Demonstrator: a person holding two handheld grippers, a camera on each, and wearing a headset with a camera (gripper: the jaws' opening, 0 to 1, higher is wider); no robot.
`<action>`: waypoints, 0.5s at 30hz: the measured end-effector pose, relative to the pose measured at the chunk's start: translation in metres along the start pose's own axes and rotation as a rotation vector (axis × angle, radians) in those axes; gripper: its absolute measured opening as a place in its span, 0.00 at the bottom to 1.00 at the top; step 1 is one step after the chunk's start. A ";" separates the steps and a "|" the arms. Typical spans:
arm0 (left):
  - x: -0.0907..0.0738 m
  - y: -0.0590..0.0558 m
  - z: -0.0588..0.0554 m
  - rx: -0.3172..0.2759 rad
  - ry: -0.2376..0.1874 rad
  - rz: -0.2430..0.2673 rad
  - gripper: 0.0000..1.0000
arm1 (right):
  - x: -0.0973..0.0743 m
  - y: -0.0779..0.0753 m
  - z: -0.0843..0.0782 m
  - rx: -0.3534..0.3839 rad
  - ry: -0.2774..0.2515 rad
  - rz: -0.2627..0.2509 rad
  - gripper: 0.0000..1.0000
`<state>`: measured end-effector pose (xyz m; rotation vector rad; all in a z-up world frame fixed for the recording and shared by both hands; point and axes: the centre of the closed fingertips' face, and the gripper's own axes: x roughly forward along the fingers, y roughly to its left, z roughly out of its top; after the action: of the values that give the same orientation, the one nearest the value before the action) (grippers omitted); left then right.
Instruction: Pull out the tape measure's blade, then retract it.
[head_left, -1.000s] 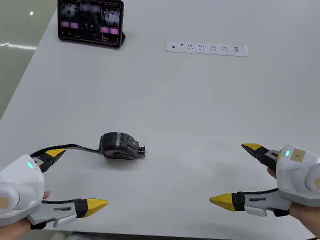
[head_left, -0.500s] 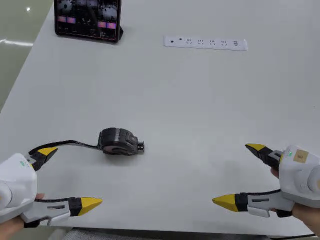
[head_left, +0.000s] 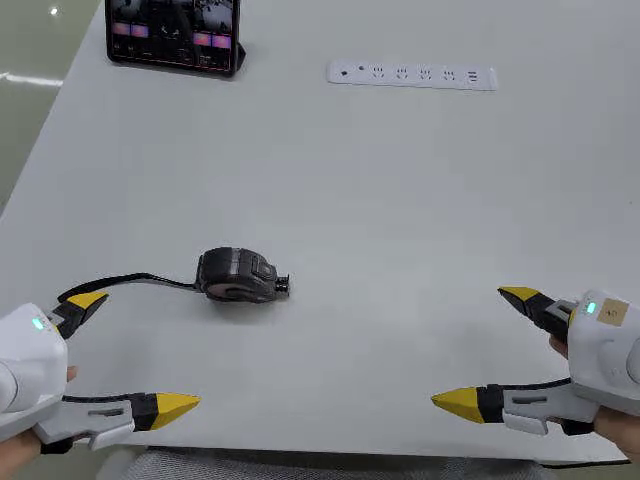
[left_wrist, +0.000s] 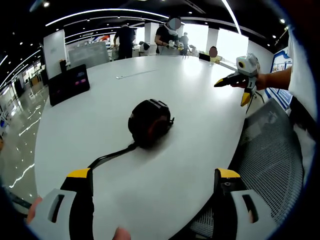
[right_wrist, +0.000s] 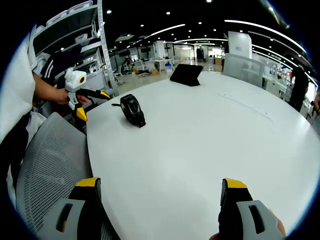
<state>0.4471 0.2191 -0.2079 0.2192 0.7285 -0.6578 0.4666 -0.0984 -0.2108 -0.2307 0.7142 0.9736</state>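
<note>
A black tape measure (head_left: 238, 276) lies on the white table, blade tip facing right, its black wrist strap (head_left: 130, 283) trailing left toward my left gripper (head_left: 138, 352). That gripper hovers open at the near left edge, apart from the case. The left gripper view has the tape measure (left_wrist: 149, 122) ahead between the wide yellow-tipped jaws. My right gripper (head_left: 490, 350) is open at the near right edge, far from the tape measure. In the right gripper view the tape measure (right_wrist: 133, 110) lies off to the left, with the left gripper (right_wrist: 87, 103) beyond it.
A black tablet (head_left: 172, 33) stands at the table's far left. A white power strip (head_left: 411, 75) lies at the far middle. A grey mesh chair (right_wrist: 45, 165) sits at the near edge. People stand past the table's far end (left_wrist: 167, 37).
Both grippers have drawn back a little toward the near edge, staying open. The tape measure lies where it was; the head camera has tilted slightly.
</note>
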 end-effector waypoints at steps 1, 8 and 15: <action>0.000 0.000 0.000 0.001 0.005 0.000 0.99 | 0.000 0.000 0.000 0.001 0.001 0.000 0.99; 0.000 0.003 0.000 0.016 0.007 0.014 0.99 | -0.001 -0.001 0.001 -0.002 0.003 -0.001 0.99; 0.001 0.001 0.000 0.021 0.015 0.009 0.99 | -0.002 -0.002 0.002 -0.006 0.003 -0.002 0.99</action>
<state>0.4478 0.2193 -0.2089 0.2471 0.7345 -0.6564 0.4686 -0.0997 -0.2087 -0.2382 0.7133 0.9741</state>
